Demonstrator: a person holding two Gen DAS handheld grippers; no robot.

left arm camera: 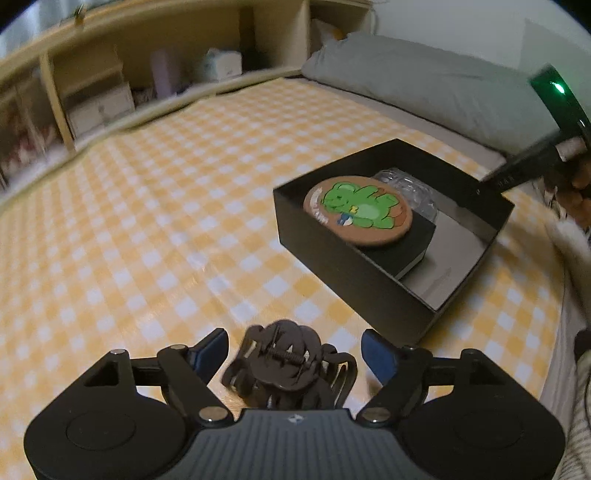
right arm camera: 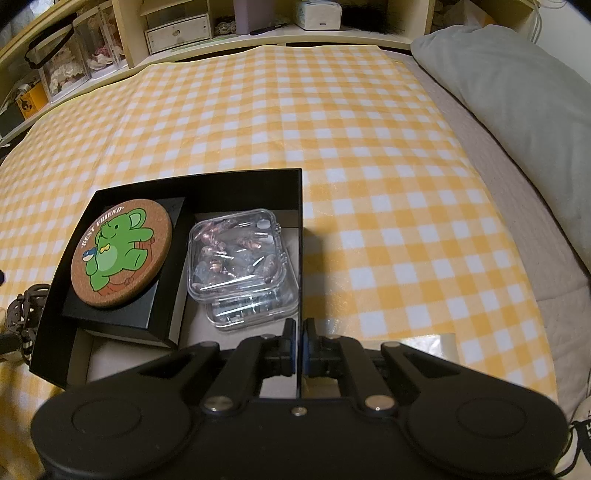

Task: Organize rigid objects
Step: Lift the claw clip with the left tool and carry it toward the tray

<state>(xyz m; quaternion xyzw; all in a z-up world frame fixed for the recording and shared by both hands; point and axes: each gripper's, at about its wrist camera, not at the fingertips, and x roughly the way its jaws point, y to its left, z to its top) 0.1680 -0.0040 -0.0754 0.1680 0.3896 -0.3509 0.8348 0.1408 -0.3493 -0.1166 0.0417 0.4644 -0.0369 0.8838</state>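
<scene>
A dark brown hair claw point(left arm camera: 280, 365) lies on the yellow checked cloth point(left arm camera: 166, 221) between the fingers of my left gripper point(left arm camera: 293, 345). That gripper is open, and both blue pads stand clear of the claw. To the right sits an open black box point(left arm camera: 332, 266). Inside it, a cork coaster point(left arm camera: 356, 210) with a green elephant rests on a smaller black box, beside clear plastic cases point(left arm camera: 410, 188) of small trinkets. My right gripper point(right arm camera: 299, 332) is shut on the right wall of the black box point(right arm camera: 240, 184). In the right wrist view, the coaster point(right arm camera: 122, 253) lies left of the clear cases point(right arm camera: 236, 251), and the claw point(right arm camera: 26, 306) shows at the far left edge.
A grey pillow point(right arm camera: 517, 110) lies along the right side of the bed. A wooden shelf point(right arm camera: 177, 29) with boxes and jars runs along the far edge. The checked cloth point(right arm camera: 332, 129) spreads wide beyond the box. A hand point(left arm camera: 576, 184) shows at the right.
</scene>
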